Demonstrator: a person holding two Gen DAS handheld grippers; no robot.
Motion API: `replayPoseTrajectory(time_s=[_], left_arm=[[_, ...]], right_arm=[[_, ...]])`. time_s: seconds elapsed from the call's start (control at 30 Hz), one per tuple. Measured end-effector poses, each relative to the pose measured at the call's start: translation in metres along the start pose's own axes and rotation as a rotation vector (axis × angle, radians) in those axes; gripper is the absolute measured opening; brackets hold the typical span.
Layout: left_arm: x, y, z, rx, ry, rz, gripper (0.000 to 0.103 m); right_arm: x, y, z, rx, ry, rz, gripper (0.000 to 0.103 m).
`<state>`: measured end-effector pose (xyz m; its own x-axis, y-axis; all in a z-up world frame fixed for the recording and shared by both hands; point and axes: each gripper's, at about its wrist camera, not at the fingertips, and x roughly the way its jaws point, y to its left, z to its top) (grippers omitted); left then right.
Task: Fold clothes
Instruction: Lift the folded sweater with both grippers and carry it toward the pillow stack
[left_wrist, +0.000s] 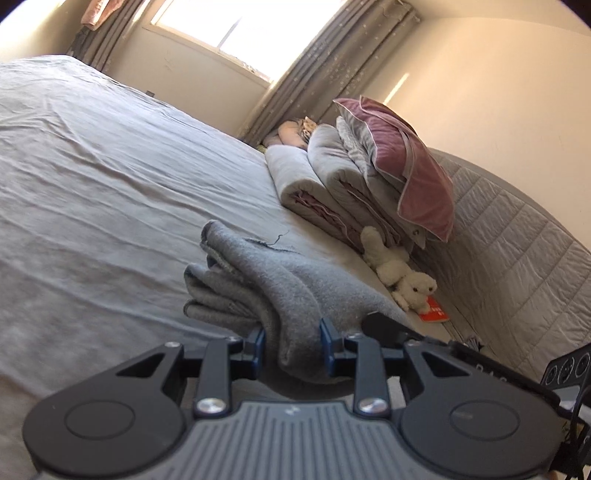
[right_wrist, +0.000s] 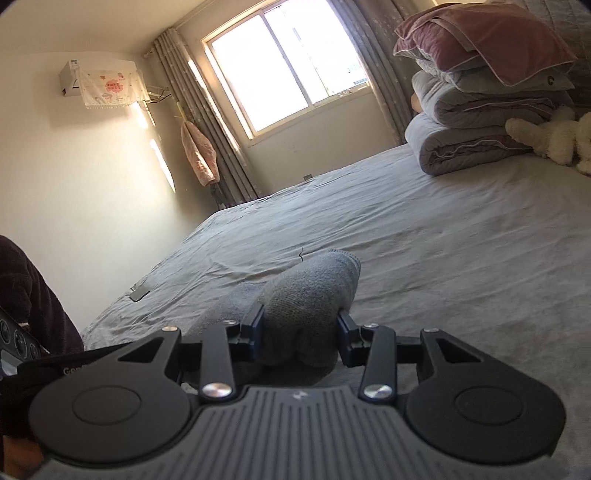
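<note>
Left wrist view: left gripper (left_wrist: 291, 345) clamping a bunched fold of grey fleece garment (left_wrist: 266, 280), fingers narrowed onto thick cloth, rest of garment trailing toward 12 o'clock over the grey bedsheet (left_wrist: 92, 184). Lying at 3 o'clock: white plush toy (left_wrist: 400, 277) touching a red booklet (left_wrist: 434, 314), white lettering too small to read. Stacked at 1 o'clock: folded quilts (left_wrist: 332, 177) under a mauve pillow (left_wrist: 410, 166), beside the quilted headboard (left_wrist: 517, 251).

Right wrist view: right gripper (right_wrist: 301, 332) pinching another wad of the same garment (right_wrist: 314, 291), fingers partly closed on it. Hanging at 10 o'clock: air conditioner (right_wrist: 74, 79) under a printed cover, writing illegible. Showing at 12 o'clock: window (right_wrist: 288, 66), curtains (right_wrist: 221, 147), pink towel (right_wrist: 199, 155). Resting at 9 o'clock on the sheet: dark phone (right_wrist: 139, 294).
</note>
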<state>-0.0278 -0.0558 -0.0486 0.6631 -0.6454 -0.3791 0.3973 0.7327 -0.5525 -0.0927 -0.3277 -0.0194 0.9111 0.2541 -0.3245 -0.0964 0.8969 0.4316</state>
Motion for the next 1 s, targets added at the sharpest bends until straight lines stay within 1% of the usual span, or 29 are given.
replayPoseTrajectory(time_s=[0.07, 0.2, 0.3, 0.33, 0.4, 0.53, 0.63, 0.73, 0.8, 0.83, 0.9, 0.93, 0.97, 1.0], left_arm=[[0.012, -0.016, -0.002, 0.011, 0.017, -0.014, 0.030], [0.040, -0.048, -0.006, -0.002, 0.052, -0.070, 0.030], [0.068, -0.087, -0.008, 0.019, 0.072, -0.114, 0.030], [0.077, -0.101, -0.008, 0.026, 0.079, -0.129, 0.030], [0.096, -0.135, -0.005, 0.047, 0.083, -0.167, 0.030], [0.134, -0.217, 0.000, 0.117, 0.056, -0.261, 0.030], [0.166, -0.283, -0.003, 0.186, 0.040, -0.321, 0.030], [0.199, -0.343, -0.021, 0.221, 0.029, -0.368, 0.030], [0.220, -0.377, -0.037, 0.233, 0.031, -0.392, 0.030], [0.229, -0.391, -0.047, 0.247, 0.034, -0.401, 0.030], [0.248, -0.409, -0.071, 0.269, 0.069, -0.404, 0.030], [0.259, -0.413, -0.085, 0.268, 0.105, -0.388, 0.030], [0.269, -0.414, -0.103, 0.270, 0.153, -0.356, 0.030], [0.273, -0.413, -0.121, 0.285, 0.179, -0.328, 0.030]], right_arm=[[-0.008, -0.015, 0.005, 0.027, 0.003, -0.019, 0.043], [-0.032, -0.048, 0.019, 0.097, -0.022, -0.060, 0.043], [-0.053, -0.074, 0.034, 0.136, -0.061, -0.098, 0.043], [-0.061, -0.083, 0.043, 0.130, -0.078, -0.113, 0.043], [-0.076, -0.100, 0.060, 0.119, -0.112, -0.140, 0.043], [-0.119, -0.147, 0.104, 0.106, -0.216, -0.166, 0.043], [-0.154, -0.187, 0.134, 0.041, -0.280, -0.197, 0.043], [-0.188, -0.236, 0.162, 0.020, -0.308, -0.212, 0.043], [-0.208, -0.270, 0.174, 0.019, -0.320, -0.225, 0.043], [-0.219, -0.284, 0.175, 0.016, -0.323, -0.239, 0.043], [-0.235, -0.311, 0.167, 0.002, -0.324, -0.272, 0.043], [-0.239, -0.324, 0.157, 0.003, -0.309, -0.291, 0.043], [-0.239, -0.338, 0.142, 0.023, -0.274, -0.304, 0.043], [-0.240, -0.353, 0.126, 0.044, -0.239, -0.317, 0.043]])
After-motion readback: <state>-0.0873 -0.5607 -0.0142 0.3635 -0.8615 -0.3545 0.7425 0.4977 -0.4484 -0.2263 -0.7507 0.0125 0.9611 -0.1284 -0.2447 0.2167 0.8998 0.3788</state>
